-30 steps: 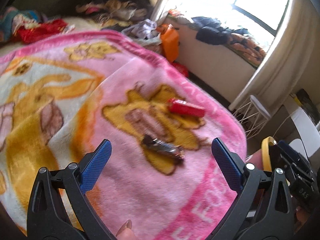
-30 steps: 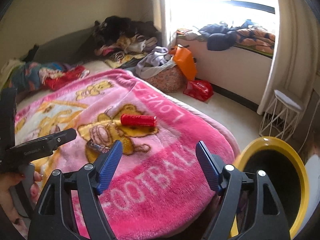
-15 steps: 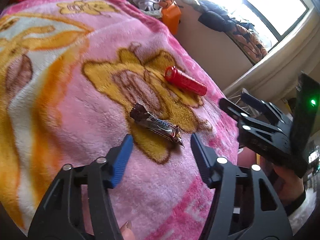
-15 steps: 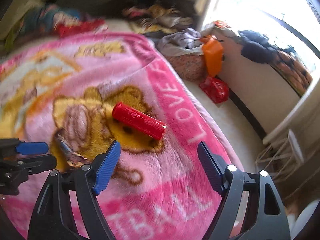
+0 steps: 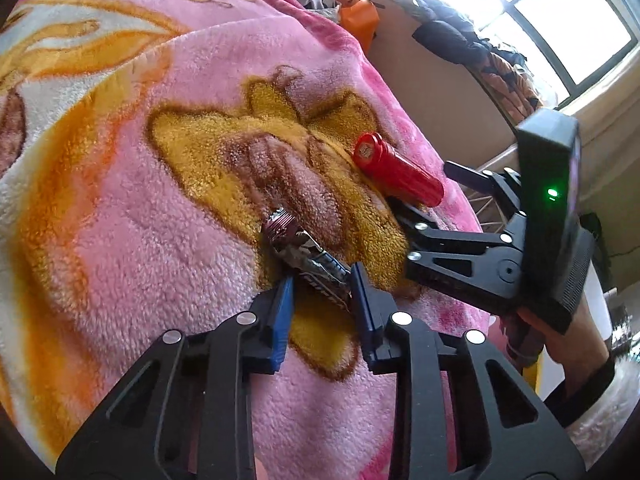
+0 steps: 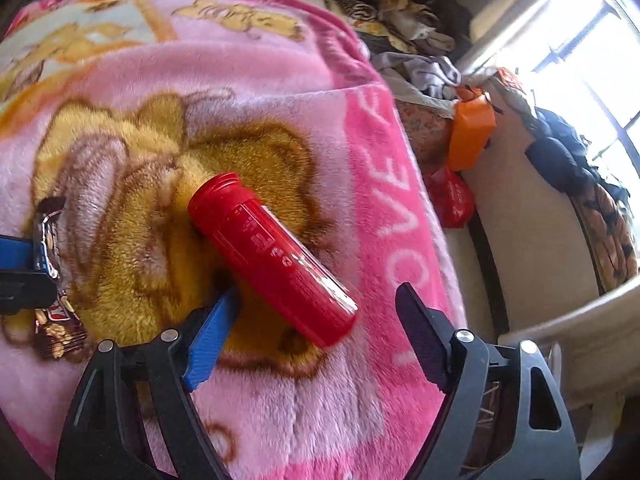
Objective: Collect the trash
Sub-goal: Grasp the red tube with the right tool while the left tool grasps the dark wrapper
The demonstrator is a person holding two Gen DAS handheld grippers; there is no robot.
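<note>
A: Both grippers have dropped onto the pink bear blanket. The right gripper, wide apart a second ago, is closing around the red tube, pads not yet touching

B: And the left gripper?

A: Narrowing on the candy wrapper, which lies between its pads. Whether they press it, I can't tell; the wrapper's near end is hidden
</note>
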